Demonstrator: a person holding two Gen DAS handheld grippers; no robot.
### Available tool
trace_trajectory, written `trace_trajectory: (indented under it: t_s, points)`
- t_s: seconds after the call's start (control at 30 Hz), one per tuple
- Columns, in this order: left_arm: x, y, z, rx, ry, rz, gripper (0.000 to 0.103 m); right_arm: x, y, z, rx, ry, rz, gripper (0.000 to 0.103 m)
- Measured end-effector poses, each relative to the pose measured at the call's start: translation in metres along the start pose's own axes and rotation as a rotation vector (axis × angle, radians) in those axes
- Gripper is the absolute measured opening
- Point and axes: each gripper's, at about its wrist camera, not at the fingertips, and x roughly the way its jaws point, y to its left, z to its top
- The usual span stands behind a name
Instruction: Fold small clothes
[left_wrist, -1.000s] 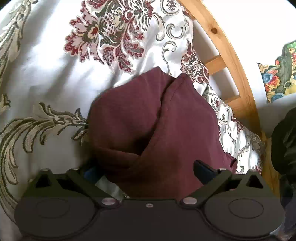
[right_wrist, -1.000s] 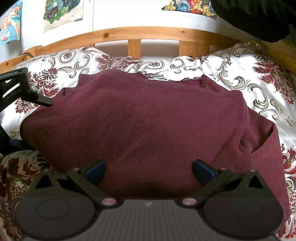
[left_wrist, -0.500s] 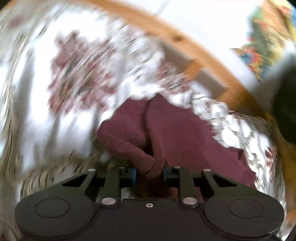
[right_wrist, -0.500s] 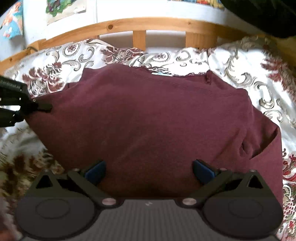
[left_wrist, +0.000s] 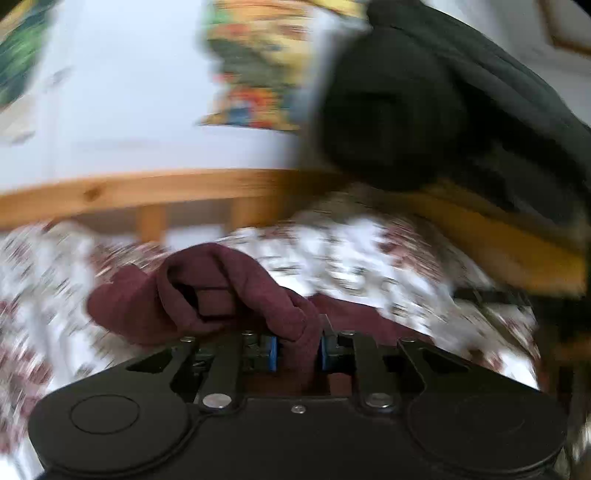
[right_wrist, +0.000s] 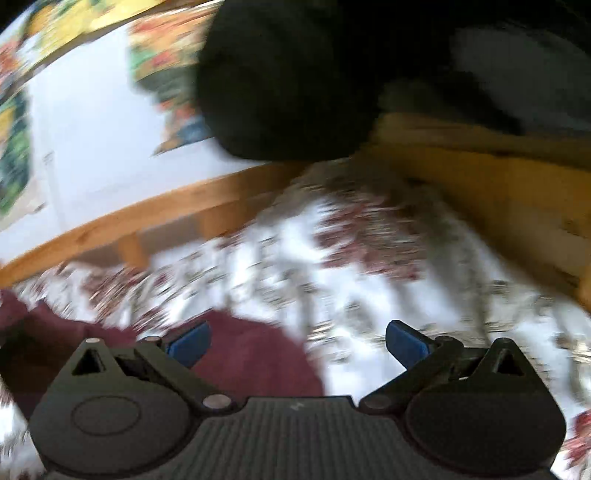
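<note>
My left gripper (left_wrist: 297, 352) had its blue fingers (left_wrist: 271, 352) pinched on a bunched fold of the maroon knit sweater (left_wrist: 207, 295), which rose in a crumpled loop; its long axis was unclear through blur. It lay on the white floral bedspread (left_wrist: 369, 258) before a pine headboard (left_wrist: 129, 192) and white wall. My right gripper (right_wrist: 297, 341) hovered, fingers wide, over the sweater's edge.

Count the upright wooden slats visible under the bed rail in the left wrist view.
2: one slat left of centre, the other slat just right of it. The dark cushion may hide more.
</note>
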Motion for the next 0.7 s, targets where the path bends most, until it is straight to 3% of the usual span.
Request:
trace_trajectory:
  t_s: [0.17, 0.3, 0.57, 0.63, 0.7]
  points:
    - [0.027, -0.05, -0.005, 0.149, 0.081, -0.17, 0.021, 0.003, -0.044, 0.006, 0.127, 0.012, -0.047, 0.103]
    - [0.04, -0.073, -0.021, 0.165, 0.143, -0.238, 0.021, 0.019, -0.057, -0.002, 0.168, 0.051, -0.059, 0.103]
    - [0.043, -0.078, -0.046, 0.19, 0.236, -0.241, 0.027, 0.037, -0.05, -0.017, 0.241, 0.161, 0.052, 0.103]
    - [0.044, -0.074, -0.048, 0.167, 0.253, -0.25, 0.035, 0.037, -0.048, -0.018, 0.249, 0.16, 0.093, 0.103]
    - [0.04, -0.069, -0.05, 0.125, 0.267, -0.297, 0.06, 0.037, -0.045, -0.018, 0.257, 0.163, 0.127, 0.103]
